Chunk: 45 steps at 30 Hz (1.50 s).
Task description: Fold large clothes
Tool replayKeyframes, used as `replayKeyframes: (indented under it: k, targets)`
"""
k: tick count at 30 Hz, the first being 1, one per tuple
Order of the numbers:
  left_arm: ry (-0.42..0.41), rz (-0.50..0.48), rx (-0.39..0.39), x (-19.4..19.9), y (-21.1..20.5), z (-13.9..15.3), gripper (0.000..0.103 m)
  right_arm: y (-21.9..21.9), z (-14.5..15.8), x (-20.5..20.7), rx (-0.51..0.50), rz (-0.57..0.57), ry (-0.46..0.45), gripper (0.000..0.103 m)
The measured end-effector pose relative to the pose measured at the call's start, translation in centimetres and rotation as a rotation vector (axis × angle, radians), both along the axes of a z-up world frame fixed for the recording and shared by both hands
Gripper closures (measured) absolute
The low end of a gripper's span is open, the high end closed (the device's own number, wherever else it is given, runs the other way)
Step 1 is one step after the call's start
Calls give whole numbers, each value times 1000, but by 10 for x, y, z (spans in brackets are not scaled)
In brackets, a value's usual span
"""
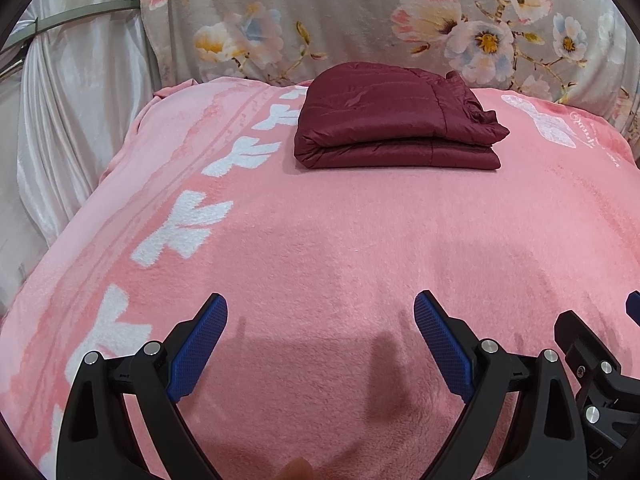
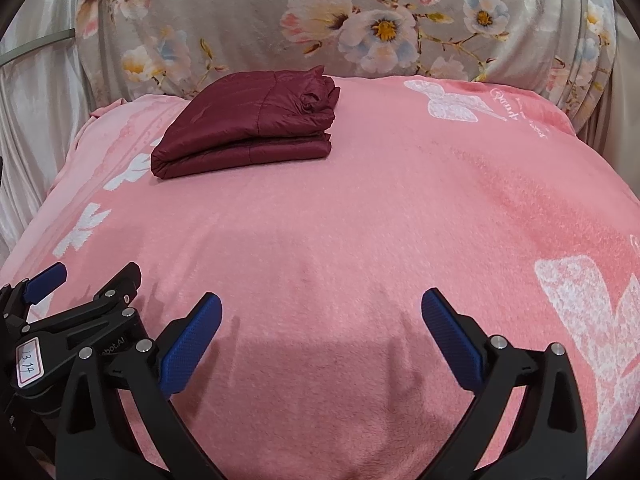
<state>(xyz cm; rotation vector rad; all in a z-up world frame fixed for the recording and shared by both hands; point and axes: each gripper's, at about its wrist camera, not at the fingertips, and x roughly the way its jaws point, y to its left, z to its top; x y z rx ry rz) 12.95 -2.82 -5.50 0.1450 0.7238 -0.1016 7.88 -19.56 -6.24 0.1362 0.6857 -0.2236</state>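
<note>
The maroon jacket [image 1: 396,116] lies folded into a compact, layered bundle at the far end of the pink blanket [image 1: 320,240], just in front of the floral cloth [image 1: 360,20] that rises behind it. Both hand-held grippers sit near the close edge, well apart from the jacket, and neither holds anything. The left hand-held gripper [image 1: 320,320] has its blue-padded jaws spread wide above bare blanket; the right hand-held gripper [image 2: 320,316] is spread open the same way.

The left wrist view shows the jacket head-on, its folded edge facing the camera, with a column of white bow-like shapes [image 1: 184,228] running down the blanket's left side and pale satin drapery [image 1: 80,120] beyond. Only a sliver of the other gripper shows at its right edge.

The right wrist view sees the jacket [image 2: 248,124] from an angle, towards the left, and reveals large white butterfly prints [image 2: 592,320] on the blanket's right side. It also shows the left gripper's body at lower left, bearing a handwritten label [image 2: 28,360].
</note>
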Motion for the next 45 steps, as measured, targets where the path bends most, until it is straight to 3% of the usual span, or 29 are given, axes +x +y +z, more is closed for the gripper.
replayKeyframes:
  k: [45]
  targets:
    - [-4, 5, 0, -1, -4, 0, 13, 3, 1, -1, -32, -23, 7, 5]
